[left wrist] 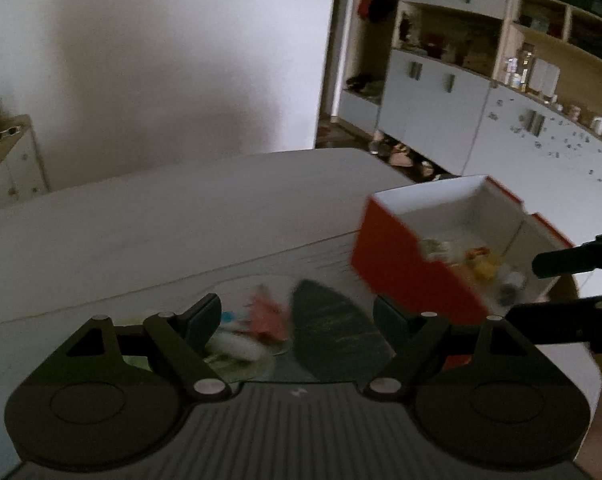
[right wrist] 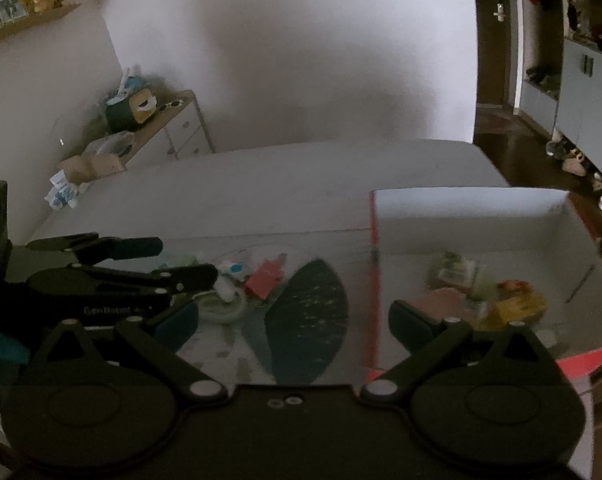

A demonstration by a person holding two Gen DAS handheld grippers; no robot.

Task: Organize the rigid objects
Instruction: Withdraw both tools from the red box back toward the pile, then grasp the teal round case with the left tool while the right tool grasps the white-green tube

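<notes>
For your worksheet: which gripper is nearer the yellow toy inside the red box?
Right. The right gripper straddles the red box wall, one finger beside the yellow toy; the left gripper hangs over the loose items outside.

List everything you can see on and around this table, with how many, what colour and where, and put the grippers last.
table: one, white, fills the foreground.
box: one, open, orange outside and white inside, on the table's right side.
items in the box: several, blurred; yellow, pinkish and green ones show on its floor.
dark leaf shape: one, dark green, on the table left of the box.
loose small items: a cluster, one red, others white and blue, left of the leaf shape; too blurred to count.
dresser: one, white with a wooden top, by the wall, clutter on it.
wall cabinets: pale grey doors and wooden shelves, far right.
left gripper: black, open, over the loose items.
right gripper: black, open, nothing held.
</notes>
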